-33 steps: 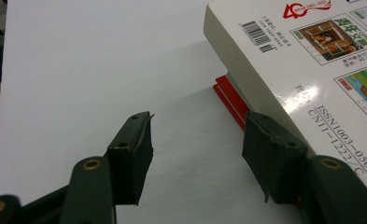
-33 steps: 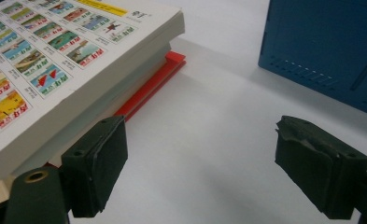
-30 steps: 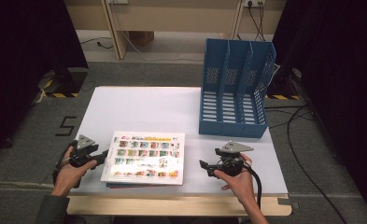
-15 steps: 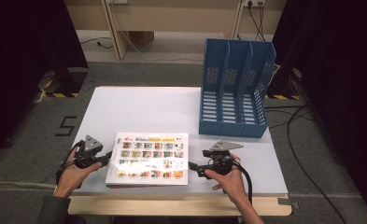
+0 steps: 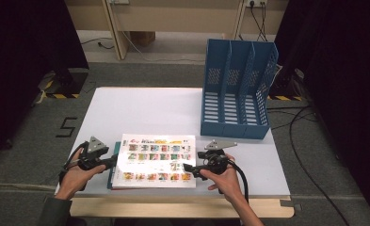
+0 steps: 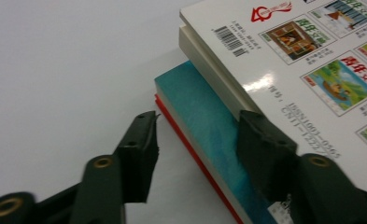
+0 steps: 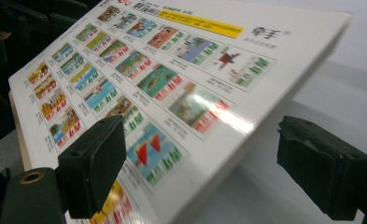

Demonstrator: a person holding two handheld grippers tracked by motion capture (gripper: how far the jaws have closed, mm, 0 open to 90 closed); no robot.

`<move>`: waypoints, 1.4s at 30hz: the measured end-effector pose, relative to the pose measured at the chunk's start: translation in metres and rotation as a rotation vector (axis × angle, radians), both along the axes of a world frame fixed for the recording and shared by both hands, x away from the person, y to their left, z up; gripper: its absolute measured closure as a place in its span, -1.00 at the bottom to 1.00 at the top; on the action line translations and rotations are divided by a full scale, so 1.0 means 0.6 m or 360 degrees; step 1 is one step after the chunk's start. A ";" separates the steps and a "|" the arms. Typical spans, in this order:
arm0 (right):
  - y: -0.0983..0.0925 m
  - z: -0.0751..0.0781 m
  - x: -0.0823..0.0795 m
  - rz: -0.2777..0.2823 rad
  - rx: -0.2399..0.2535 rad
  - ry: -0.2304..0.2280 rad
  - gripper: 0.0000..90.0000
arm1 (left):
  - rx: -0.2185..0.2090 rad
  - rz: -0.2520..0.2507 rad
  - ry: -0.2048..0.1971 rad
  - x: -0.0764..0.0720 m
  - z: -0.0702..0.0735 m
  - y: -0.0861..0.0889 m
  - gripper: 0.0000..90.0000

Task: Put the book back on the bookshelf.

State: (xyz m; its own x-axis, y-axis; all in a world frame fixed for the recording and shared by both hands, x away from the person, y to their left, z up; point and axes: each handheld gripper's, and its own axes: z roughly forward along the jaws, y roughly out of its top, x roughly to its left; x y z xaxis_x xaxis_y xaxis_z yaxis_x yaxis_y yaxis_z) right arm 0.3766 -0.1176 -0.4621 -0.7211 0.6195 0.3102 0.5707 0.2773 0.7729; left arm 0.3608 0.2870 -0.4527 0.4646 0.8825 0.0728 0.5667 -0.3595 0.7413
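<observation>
Across the middle of the scene spreads the white rectangular table (image 5: pixel 140 108), and on its far right part stands the blue perforated plastic file rack (image 5: pixel 237 94) with three upright slots, all of them empty as far as the high view tells. Near the front edge, well apart from the rack, lies a stack. On top is the large glossy white magazine (image 5: pixel 156 160), its cover printed with rows of small coloured pictures. Under it is the teal-covered book (image 6: pixel 204 116), and at the bottom the thin red-edged book (image 6: pixel 190 149).

The left gripper (image 5: pixel 108 161) sits at the stack's left edge. Its jaws stand apart, one over the edge of the magazine and the teal book, the other beside the red edge with bare table between, so nothing is clamped. The right gripper (image 5: pixel 189 168) is at the magazine's right edge, jaws wide apart, one above the cover and one below it. That edge seems to sit a little proud of the table.

The step in hand looks like taking hold of the magazine. The next move probably calls for the right jaws to close squarely on that thin edge without the glossy cover sliding out, while the left gripper steadies the books beneath.
</observation>
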 end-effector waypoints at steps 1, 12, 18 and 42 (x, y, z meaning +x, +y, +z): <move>0.000 0.000 0.000 0.0000 0.0000 0.0000 -0.64 | 0.0000 0.0000 0.0000 0.000 0.000 0.000 -0.13; -0.005 -0.015 0.008 -0.0002 0.0046 0.0123 -0.67 | -0.0106 0.0060 0.0037 0.014 -0.011 0.018 -0.67; 0.001 -0.022 0.014 0.0027 0.0101 0.0200 -0.68 | -0.0126 0.0054 0.0035 0.014 -0.012 0.024 -0.67; 0.032 0.031 0.039 0.0175 0.0238 0.0163 0.26 | -0.0185 -0.0039 0.0045 0.007 -0.013 0.006 -0.27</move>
